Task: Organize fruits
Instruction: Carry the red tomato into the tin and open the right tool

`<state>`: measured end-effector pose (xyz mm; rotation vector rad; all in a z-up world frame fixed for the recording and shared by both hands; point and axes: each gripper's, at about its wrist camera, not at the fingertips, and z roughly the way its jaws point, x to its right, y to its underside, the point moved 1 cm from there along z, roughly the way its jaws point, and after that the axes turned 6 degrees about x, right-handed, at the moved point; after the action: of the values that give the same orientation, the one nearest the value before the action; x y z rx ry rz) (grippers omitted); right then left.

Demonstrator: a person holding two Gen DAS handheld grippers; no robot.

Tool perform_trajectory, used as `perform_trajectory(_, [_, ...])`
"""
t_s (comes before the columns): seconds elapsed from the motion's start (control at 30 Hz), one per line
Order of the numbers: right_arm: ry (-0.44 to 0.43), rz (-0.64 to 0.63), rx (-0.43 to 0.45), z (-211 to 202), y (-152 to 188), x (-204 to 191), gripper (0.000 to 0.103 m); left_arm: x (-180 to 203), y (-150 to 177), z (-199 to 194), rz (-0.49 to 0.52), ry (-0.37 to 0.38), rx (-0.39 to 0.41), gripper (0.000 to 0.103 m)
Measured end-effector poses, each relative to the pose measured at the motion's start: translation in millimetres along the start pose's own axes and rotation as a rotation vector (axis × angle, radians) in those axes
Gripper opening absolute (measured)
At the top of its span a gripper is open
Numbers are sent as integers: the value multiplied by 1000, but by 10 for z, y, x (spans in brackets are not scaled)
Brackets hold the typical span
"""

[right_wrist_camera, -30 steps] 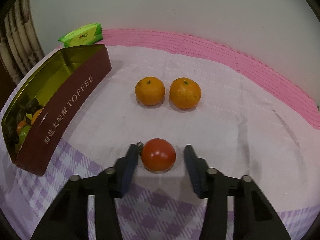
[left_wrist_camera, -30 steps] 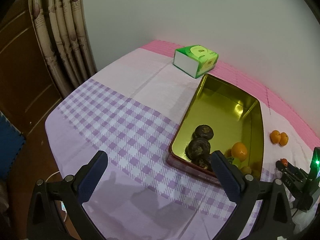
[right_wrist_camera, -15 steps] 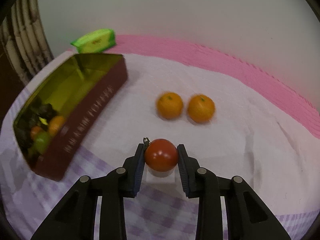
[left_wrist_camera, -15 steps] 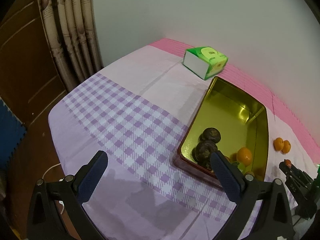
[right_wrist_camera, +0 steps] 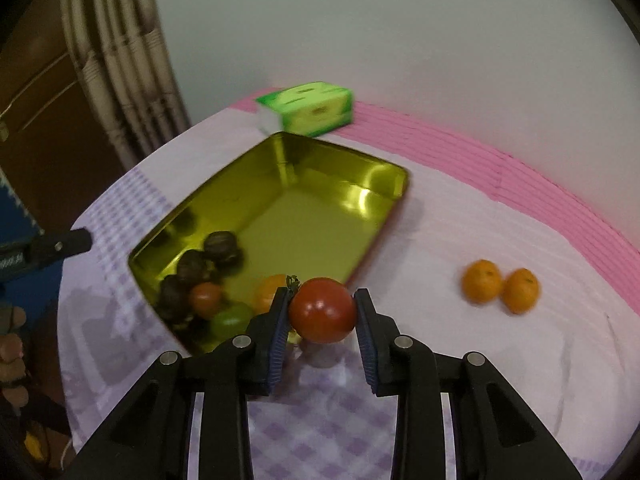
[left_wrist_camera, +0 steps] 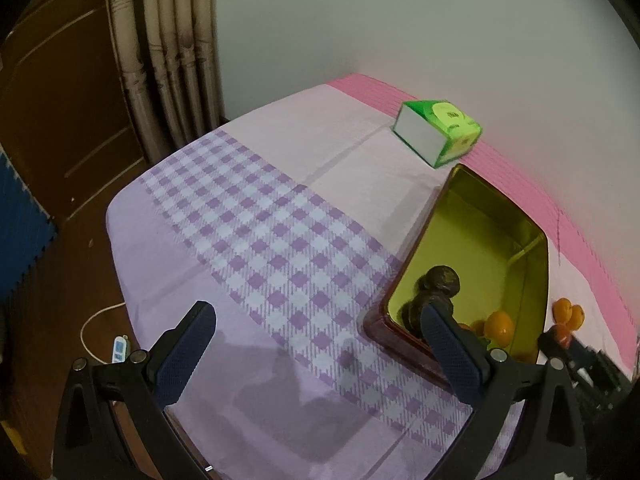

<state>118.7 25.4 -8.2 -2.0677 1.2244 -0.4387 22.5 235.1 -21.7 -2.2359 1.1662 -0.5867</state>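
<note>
Dim indoor light, fisheye-warped edges, motion blur, glare inside tin (right_wrist_camera: 360, 196)

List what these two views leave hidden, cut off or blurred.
- Left wrist: fruit at the tin's near end, hidden behind a finger of the left tongs.
- Left wrist: right tongs, dark, cut off at the edge.
- Right wrist: two oranges and tissue box, motion-blurred.
- Right wrist: tomato's underside, unseen.

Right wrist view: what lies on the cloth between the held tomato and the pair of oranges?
Nothing: between the tomato in the right tool and the two oranges, only bare white tablecloth shows in the right wrist view.
</note>
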Motion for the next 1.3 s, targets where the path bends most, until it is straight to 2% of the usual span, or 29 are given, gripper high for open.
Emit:
perform_trajectory(0.33, [-34,-56,-48,145,98,-250,33,-79,-15,44,-43,-8,-22,102])
perform_trajectory(1.3, [-49,-56,-70,264,125,-308,34,-65,5,76,-43,2,-45,102])
